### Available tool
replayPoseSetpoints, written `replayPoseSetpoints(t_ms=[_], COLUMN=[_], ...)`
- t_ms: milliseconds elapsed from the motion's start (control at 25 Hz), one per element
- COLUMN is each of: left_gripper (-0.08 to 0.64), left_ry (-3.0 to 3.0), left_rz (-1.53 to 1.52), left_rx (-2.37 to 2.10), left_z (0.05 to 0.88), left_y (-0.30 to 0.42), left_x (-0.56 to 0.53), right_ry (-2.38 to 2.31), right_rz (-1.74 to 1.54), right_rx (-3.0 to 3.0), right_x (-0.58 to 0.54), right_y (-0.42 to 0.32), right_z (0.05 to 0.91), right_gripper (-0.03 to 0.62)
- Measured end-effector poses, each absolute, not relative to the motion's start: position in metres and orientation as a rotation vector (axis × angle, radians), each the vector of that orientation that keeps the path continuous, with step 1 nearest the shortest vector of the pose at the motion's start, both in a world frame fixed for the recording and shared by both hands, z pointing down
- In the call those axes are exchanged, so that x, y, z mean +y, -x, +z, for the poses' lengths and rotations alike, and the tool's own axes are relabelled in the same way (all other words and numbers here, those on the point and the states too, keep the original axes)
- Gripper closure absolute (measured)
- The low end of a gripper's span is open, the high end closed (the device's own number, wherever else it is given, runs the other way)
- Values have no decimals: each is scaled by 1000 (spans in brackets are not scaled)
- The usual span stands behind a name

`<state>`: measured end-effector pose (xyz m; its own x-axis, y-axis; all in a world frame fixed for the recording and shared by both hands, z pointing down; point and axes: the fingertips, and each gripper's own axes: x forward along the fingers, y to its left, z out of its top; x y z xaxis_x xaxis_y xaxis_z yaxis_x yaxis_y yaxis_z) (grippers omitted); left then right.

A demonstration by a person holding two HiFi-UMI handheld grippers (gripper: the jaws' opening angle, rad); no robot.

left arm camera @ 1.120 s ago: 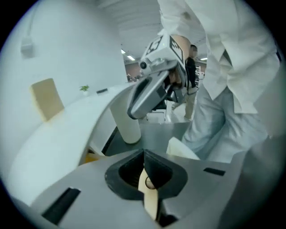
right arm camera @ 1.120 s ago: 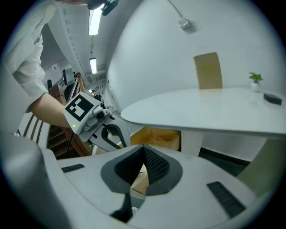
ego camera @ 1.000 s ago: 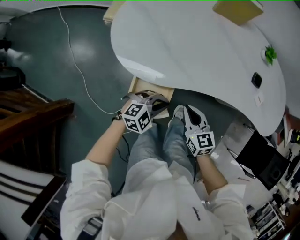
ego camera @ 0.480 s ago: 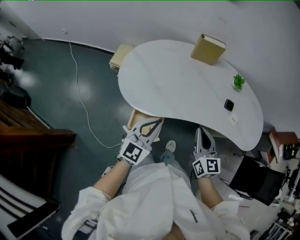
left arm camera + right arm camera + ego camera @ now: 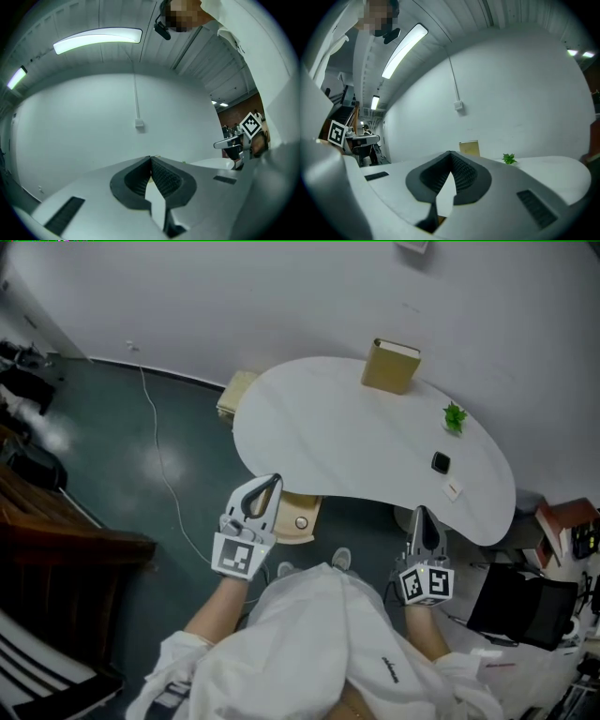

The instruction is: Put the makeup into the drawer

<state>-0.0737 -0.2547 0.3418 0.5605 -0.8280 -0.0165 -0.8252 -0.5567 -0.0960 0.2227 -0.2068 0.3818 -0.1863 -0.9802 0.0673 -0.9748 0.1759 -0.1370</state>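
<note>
We are holding the left hand-held gripper (image 5: 273,481) and right hand-held gripper (image 5: 422,512) pressed together, empty, beside the near edge of the white curved surface (image 5: 356,432). Pushing forward is risking a knock on that rim or the pale wooden drawer (image 5: 312,506) beneath, where a small round item (image 5: 301,522), perhaps the makeup, is lying. Beyond, bare top is leaving room.

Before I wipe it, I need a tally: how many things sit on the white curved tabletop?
4: a tan box at the far edge, a small green plant right of it, a black square item nearer, a white piece beside that. Tinier ones possible.
</note>
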Motion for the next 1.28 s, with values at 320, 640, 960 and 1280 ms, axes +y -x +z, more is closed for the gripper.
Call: replayPoseSetpoints(t_ms=[320,640,960,1280], left_gripper=[535,535,535,535], left_ry=[2667,2657,2684,2683], left_rz=[1,41,36,6], left_rx=[1449,1452,1456,1425], left_z=[327,324,326,334], left_y=[75,78,80,67], left_x=[-256,-258,-254,-250], right_ry=[2011,2011,2007,1995], right_rz=[-178,-168,-190,-206], right_rx=[2346,2352,2351,2363], right_x=[-198,-193,-192,-190], right_y=[-236,-228,-220,-220], right_z=[371,369,369,379], right_gripper=[575,575,575,575])
